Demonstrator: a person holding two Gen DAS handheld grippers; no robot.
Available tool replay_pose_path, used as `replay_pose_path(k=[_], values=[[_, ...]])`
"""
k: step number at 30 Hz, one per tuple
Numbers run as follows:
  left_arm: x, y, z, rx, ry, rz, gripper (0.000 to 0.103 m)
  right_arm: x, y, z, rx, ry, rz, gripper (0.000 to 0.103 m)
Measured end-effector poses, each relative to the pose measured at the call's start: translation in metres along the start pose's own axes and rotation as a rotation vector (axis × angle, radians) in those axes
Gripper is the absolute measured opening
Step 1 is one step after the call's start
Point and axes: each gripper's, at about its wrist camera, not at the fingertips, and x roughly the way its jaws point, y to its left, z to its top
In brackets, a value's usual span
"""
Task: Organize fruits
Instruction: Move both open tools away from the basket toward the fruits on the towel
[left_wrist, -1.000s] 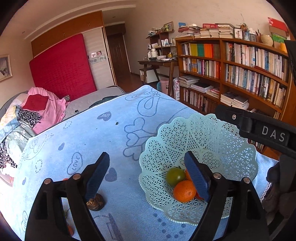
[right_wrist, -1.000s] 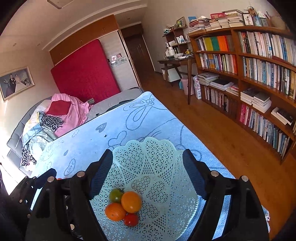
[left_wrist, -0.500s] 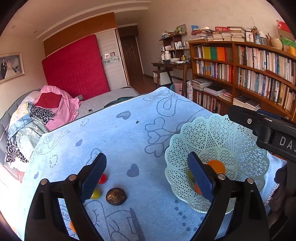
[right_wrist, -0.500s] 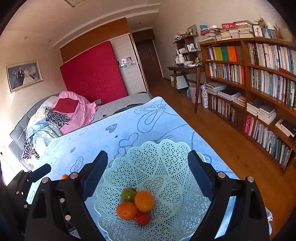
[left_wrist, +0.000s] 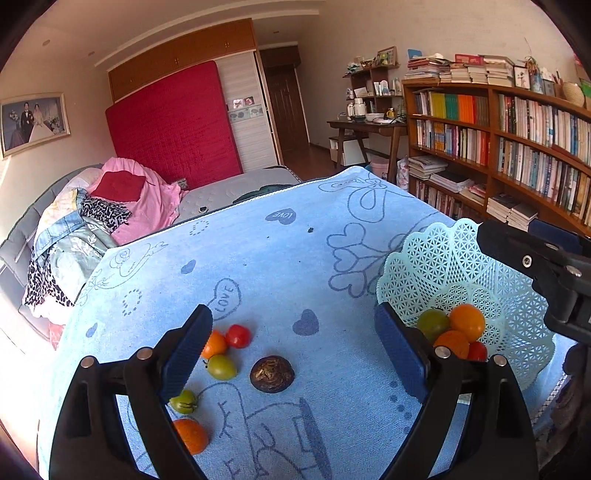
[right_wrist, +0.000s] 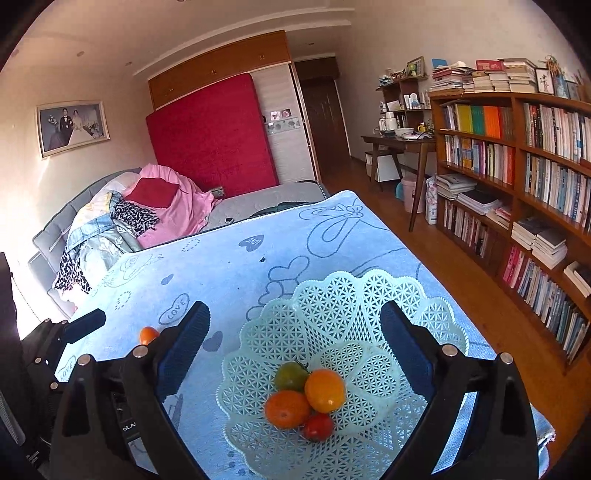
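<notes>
Fruit pickup next w/ left gripper (left_wrist: 291, 354), jaws wide & empty: centre over dark brown fruit (left_wrist: 272, 373), drop low, close gently, carry to basket (left_wrist: 424, 258).

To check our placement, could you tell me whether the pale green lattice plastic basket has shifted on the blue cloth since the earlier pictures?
No. The pale green lattice plastic basket sits beside the same heart outlines on the blue cloth.
</notes>
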Motion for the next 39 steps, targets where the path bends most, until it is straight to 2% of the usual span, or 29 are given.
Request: replay_pose_path(k=[15, 32, 39], values=[[-0.001, 0.033, -0.018, -0.058, 0.033, 0.065, 0.089, 0.009, 0.033, -0.016, -0.066, 0.048, 0.046, 0.095], [0.013, 0.11, -0.08, -0.169, 0.185, 0.166, 0.089, 0.02, 0.071, -0.039, -0.173, 0.087, 0.083, 0.095], [0.019, 0.121, -0.097, -0.19, 0.229, 0.144, 0.089, 0.026, 0.085, -0.049, -0.215, 0.11, 0.102, 0.095]])
